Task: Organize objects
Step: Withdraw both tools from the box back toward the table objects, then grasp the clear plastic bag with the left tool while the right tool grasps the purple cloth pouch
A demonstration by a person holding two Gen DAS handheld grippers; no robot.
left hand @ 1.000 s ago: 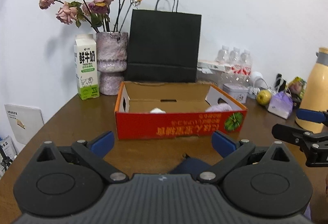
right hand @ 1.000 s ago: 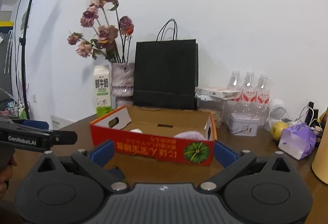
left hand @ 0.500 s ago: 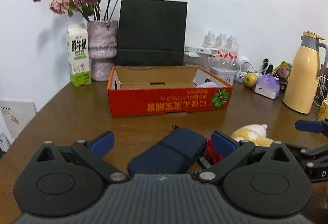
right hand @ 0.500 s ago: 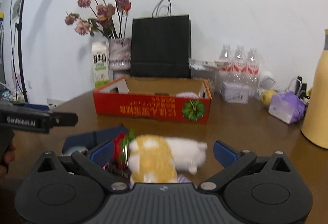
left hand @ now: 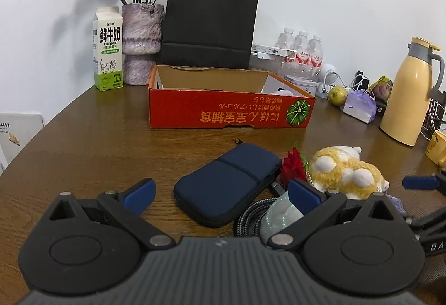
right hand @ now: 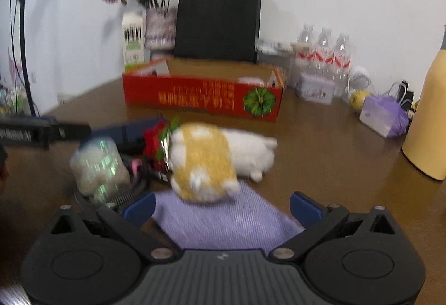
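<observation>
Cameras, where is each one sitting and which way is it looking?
Left wrist: sits on the left gripper, looking along its open jaws at the navy pouch and red box; the other gripper's blue tip pokes in at the right edge.
Right wrist: sits on the right gripper, looking along its open jaws at the plush toy on a purple cloth; the left gripper pokes in at the left edge.
Shared: box, pouch, toy, black bag, flowers.

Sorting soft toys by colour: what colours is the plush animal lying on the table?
The plush animal is golden yellow with white patches, clearest in the left wrist view.
</observation>
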